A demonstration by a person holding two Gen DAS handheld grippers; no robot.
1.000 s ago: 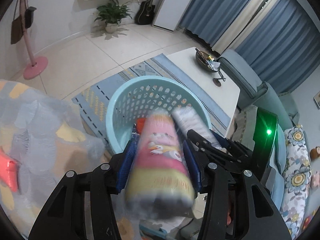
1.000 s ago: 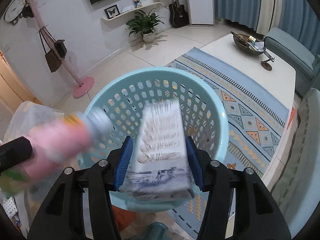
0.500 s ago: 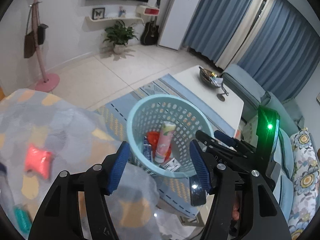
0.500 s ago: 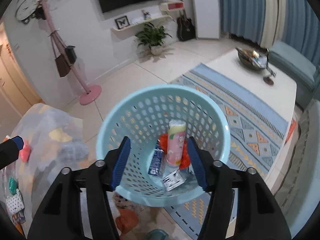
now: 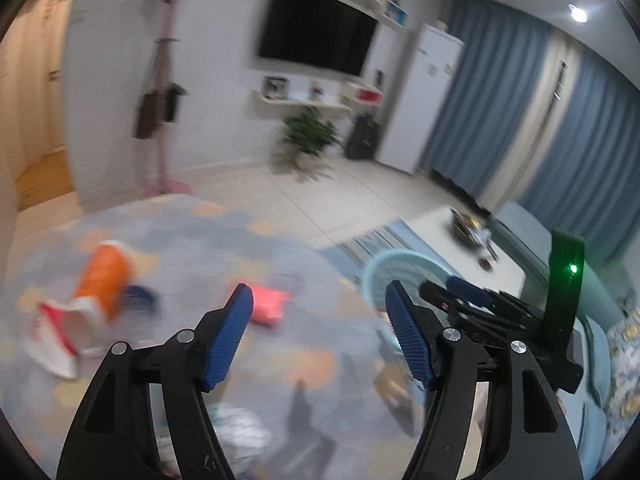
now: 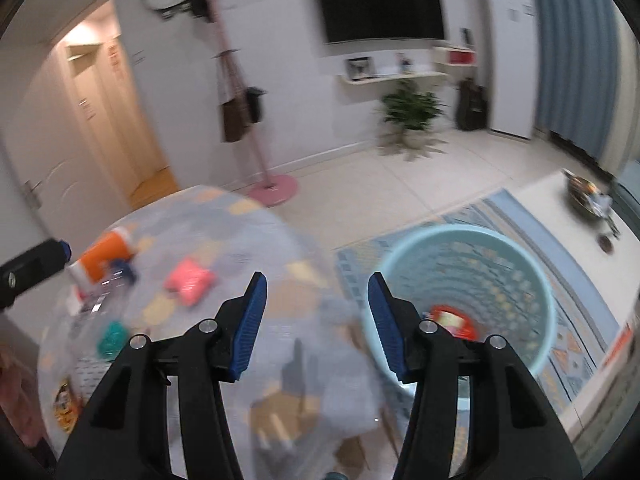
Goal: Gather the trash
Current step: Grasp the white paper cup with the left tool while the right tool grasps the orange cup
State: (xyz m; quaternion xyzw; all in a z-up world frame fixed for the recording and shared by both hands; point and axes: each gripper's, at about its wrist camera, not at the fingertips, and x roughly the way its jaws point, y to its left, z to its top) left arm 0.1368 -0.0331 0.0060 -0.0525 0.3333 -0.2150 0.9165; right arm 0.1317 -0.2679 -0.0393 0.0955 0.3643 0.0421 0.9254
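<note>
My left gripper (image 5: 319, 312) hangs above the round table (image 5: 200, 240), its jaws opening with nothing between them. Beyond it lie a pink packet (image 5: 270, 304) and an orange carton (image 5: 102, 278) beside a red-and-white wrapper (image 5: 52, 344). My right gripper (image 6: 314, 300) is open and empty, over the table's right edge. The light-blue basket (image 6: 464, 240) stands on the floor to its right, with red trash (image 6: 450, 320) inside. The same pink packet (image 6: 188, 280), orange carton (image 6: 104, 256) and a teal item (image 6: 112, 338) show on the table (image 6: 280, 272) in the right wrist view. Both views are blurred.
A white coffee table (image 6: 560, 208) with a dark bowl (image 6: 586, 196) stands right of the patterned rug (image 6: 520, 216). A pink coat stand (image 6: 272, 190) stands behind the table. The other gripper's tip (image 6: 36, 264) enters at the left of the right wrist view. A sofa (image 5: 600, 304) lies far right.
Both grippers let go of their items, a pink tube and a carton, into the basket. They then rose and swung left toward the table, so the basket now sits to the right.
</note>
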